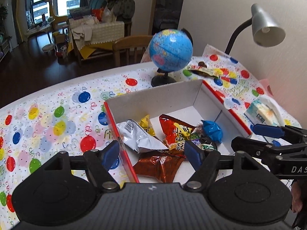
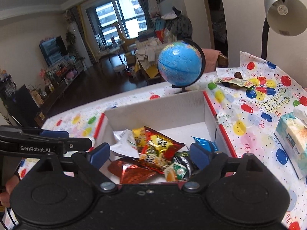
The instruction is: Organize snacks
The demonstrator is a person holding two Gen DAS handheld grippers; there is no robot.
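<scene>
- Left gripper [image 1: 153, 154]: jaws apart, holding nothing, above the snack box [image 1: 163, 97].
- Right gripper [image 2: 150, 153]: jaws apart, empty.
- Globe [image 2: 179, 63] at box's 12 o'clock.

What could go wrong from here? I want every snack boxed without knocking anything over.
A snack packet lies outside the box, beside the globe; reaching for it could topple the globe. The desk lamp overhangs that corner and could be bumped. Both grippers are open and empty.
</scene>
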